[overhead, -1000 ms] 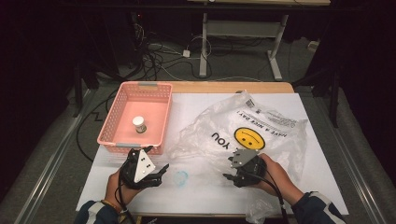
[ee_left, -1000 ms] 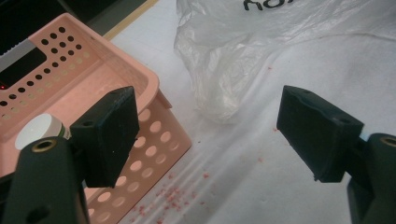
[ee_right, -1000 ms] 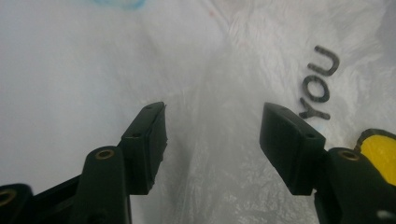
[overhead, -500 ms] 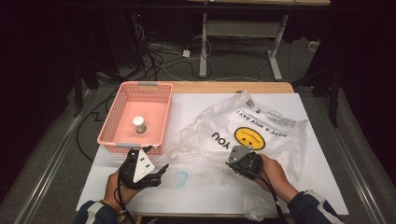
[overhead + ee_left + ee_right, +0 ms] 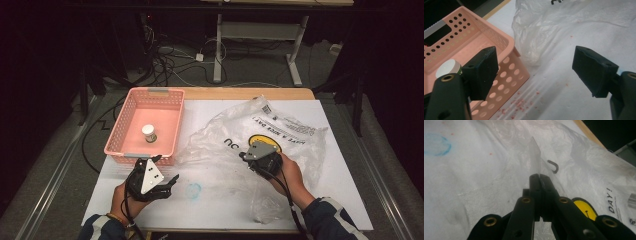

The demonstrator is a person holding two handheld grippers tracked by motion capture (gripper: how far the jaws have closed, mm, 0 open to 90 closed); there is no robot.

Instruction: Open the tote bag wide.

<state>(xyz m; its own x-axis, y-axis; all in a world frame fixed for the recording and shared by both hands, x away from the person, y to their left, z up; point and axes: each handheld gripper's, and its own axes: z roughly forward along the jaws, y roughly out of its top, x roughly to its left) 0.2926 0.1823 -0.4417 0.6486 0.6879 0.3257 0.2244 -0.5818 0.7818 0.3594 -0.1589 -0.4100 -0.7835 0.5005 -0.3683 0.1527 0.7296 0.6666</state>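
Pinching a fold of the clear plastic bag (image 5: 535, 155), your right gripper (image 5: 539, 178) has its jaws pressed together with the film standing up between them as a thin ridge. In the high view that right gripper (image 5: 246, 156) sits over the middle of the plastic bag (image 5: 280, 135), just beside the yellow smiley face (image 5: 264, 141) printed on it, and your right hand (image 5: 286, 172) holds it from the near-right side. The bag lies crumpled across the right half of the white table top (image 5: 220, 210), with black lettering and a barcode toward its far edge.

Your left gripper (image 5: 167, 179) hovers near the front-left of the table, jaws spread wide with nothing between them. In the left gripper view, the left gripper (image 5: 534, 67) looks past the near corner of the pink basket (image 5: 506, 62) toward the edge of the bag (image 5: 541, 30). Small red specks dot the table beside the basket.

The pink basket (image 5: 125, 132) stands at the far-left of the table, and a small white-capped bottle (image 5: 149, 133) stands upright inside it, near the middle. A faint blue ring mark (image 5: 193, 189) shows on the table between your two grippers.
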